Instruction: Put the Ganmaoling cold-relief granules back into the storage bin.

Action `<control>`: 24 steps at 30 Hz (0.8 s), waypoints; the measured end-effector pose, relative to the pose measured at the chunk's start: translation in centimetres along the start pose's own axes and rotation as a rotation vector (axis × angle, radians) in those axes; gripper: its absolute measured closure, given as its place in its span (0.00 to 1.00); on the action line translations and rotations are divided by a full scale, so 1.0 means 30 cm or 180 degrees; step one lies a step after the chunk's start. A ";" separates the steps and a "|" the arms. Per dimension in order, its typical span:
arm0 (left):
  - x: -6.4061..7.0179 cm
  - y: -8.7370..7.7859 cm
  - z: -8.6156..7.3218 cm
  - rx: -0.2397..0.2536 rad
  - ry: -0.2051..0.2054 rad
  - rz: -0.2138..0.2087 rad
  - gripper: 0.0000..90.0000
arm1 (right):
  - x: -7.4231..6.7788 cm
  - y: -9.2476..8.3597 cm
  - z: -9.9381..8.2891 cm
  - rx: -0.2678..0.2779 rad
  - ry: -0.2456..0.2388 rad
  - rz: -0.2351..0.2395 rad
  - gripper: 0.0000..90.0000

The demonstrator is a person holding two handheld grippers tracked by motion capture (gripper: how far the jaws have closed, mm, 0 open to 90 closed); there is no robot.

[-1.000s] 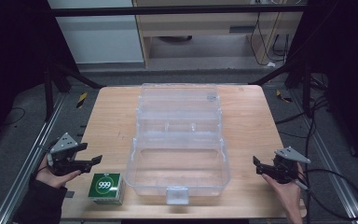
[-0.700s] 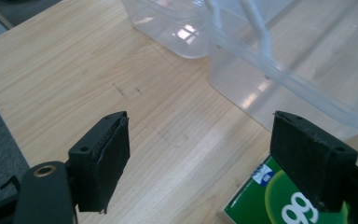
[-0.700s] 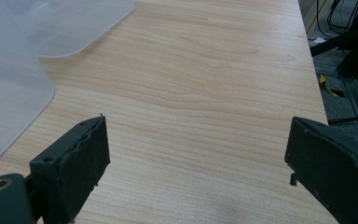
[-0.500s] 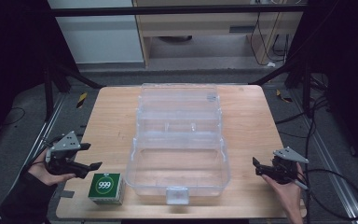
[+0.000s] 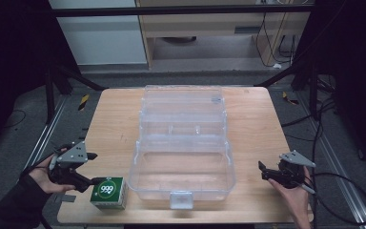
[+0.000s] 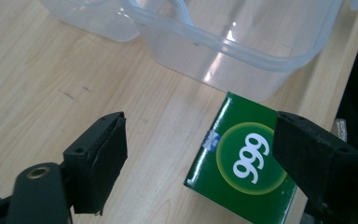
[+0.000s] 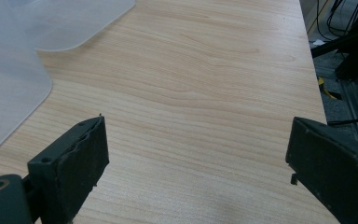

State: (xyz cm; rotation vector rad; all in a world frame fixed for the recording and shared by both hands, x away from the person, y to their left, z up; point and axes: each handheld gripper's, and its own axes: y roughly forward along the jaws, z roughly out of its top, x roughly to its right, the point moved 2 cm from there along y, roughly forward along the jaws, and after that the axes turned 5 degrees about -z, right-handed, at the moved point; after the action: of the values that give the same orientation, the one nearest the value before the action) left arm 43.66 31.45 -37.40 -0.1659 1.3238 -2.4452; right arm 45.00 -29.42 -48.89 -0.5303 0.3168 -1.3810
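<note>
Lying between wide-spread left gripper (image 6: 200, 154) jaws: green box (image 6: 242, 165).

Light wood table (image 5: 105, 124) on dark grey floor (image 5: 9, 143); white cabinet (image 5: 100, 43) and wooden desk (image 5: 209, 28) behind (cables (image 5: 286, 33) hanging right). Surroundings dim.

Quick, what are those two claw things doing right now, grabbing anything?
Left gripper: open, holding nothing, jaws near the green box.
Right gripper: open, holding nothing, over bare table.
</note>
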 end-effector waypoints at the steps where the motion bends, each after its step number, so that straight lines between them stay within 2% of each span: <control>1: 0.004 0.003 0.001 -0.0021 0.0018 -0.0016 0.19 | 0.000 0.000 0.000 -0.0003 -0.0004 0.0003 0.07; 8: 0.021 0.014 0.008 -0.0151 0.0153 -0.0136 0.17 | -0.001 0.001 -0.002 -0.0015 -0.0010 0.0008 0.07; 16: 0.034 0.038 0.015 -0.0378 0.0331 -0.0282 0.14 | -0.001 0.005 -0.005 -0.0038 -0.0044 0.0018 0.06; 19: 0.043 0.047 0.019 -0.0416 0.0409 -0.0344 0.12 | -0.002 0.006 -0.006 -0.0049 -0.0047 0.0025 0.05; 24: 0.053 0.063 0.020 -0.0461 0.0454 -0.0412 0.10 | -0.005 0.009 -0.008 -0.0065 -0.0066 0.0040 0.05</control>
State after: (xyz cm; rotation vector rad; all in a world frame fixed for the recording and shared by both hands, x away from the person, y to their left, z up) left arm 42.81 29.43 -38.74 -0.1186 1.5998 -2.5071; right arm 45.07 -29.30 -49.26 -0.5582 0.3172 -1.3606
